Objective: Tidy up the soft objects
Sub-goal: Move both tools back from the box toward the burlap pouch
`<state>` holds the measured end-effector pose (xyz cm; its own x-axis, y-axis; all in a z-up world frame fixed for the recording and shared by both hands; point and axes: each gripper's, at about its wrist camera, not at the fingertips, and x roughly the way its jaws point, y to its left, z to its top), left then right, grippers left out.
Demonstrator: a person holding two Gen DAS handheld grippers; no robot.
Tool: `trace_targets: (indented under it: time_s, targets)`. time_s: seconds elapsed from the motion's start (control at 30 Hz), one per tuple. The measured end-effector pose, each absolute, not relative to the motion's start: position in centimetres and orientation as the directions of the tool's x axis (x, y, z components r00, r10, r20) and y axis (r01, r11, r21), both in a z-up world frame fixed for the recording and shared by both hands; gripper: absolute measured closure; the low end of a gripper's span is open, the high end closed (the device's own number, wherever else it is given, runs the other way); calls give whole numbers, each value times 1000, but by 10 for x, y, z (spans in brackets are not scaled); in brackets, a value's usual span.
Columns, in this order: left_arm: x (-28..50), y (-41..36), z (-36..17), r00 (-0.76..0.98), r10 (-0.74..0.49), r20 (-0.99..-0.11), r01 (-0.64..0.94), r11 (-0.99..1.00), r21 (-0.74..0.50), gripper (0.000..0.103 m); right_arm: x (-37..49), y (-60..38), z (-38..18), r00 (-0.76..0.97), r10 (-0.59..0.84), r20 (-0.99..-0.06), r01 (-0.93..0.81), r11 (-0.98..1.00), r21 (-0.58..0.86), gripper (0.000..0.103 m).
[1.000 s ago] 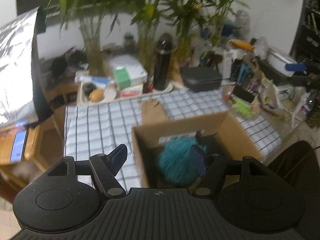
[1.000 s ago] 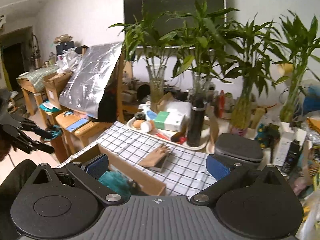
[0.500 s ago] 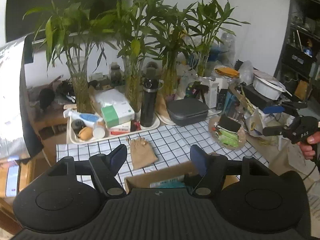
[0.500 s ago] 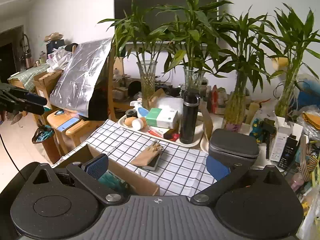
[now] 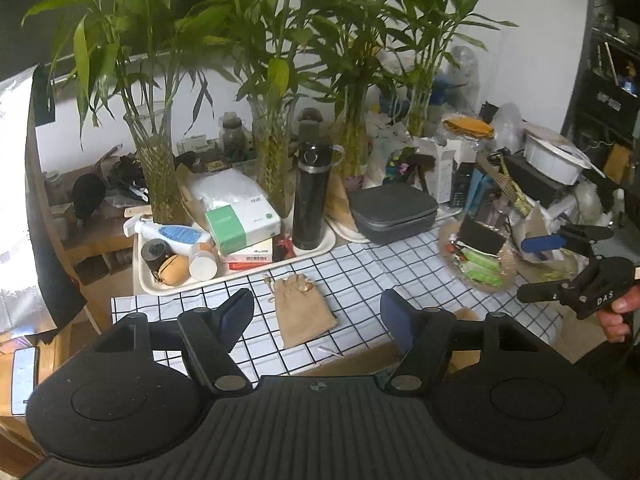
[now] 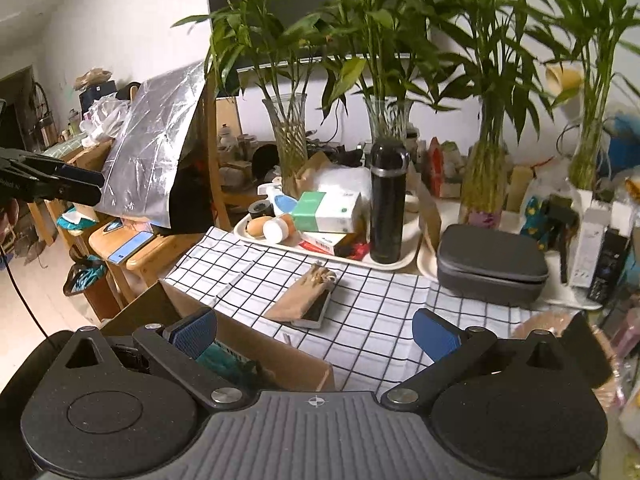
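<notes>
A tan drawstring pouch (image 5: 306, 320) lies on the checked cloth (image 5: 360, 264), partly on top of a flat white device (image 6: 316, 314). My left gripper (image 5: 316, 312) hangs open and empty above and in front of the pouch. A cardboard box (image 6: 260, 344) stands at the table's near edge with a teal fluffy thing (image 6: 220, 360) inside. My right gripper (image 6: 316, 332) is open and empty over the box's far corner, short of the pouch (image 6: 300, 296). In the left wrist view the right gripper (image 5: 540, 268) shows at the right edge in a hand (image 5: 616, 314).
A cream tray (image 5: 148, 280) at the back holds a black flask (image 5: 310, 196), a green-and-white box (image 5: 240, 220) and small bottles. Glass vases of bamboo (image 6: 290, 136) line the wall. A grey zip case (image 6: 490, 264), a wicker plate (image 5: 480, 268) and a foil board (image 6: 152, 152) flank the cloth.
The left gripper has pulled back from over the box, leaving the teal fluffy thing inside; the pouch now lies ahead of it. The right gripper has sunk and closed in on the table.
</notes>
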<state>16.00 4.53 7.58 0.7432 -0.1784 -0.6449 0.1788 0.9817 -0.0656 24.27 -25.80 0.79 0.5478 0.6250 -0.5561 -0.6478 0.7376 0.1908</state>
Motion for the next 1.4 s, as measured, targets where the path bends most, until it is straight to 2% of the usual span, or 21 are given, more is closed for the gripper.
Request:
trace_targets:
  time_s: [0.6,0.97,1.4]
  targets:
    - [214,74,3,676,-211,-706,164,977,-135,34,284,-236,-50,558,638,-530,-600,752,273,0]
    - [235,85,-25,658,-189,-729,125,982,-142,34,298,-226,-65,565,605,-561,-583,774,246,0]
    - [273,107,-77,672,-278,-686,145,958,-246,34,334,-222,-81,597,554,-580,-517,819,250,0]
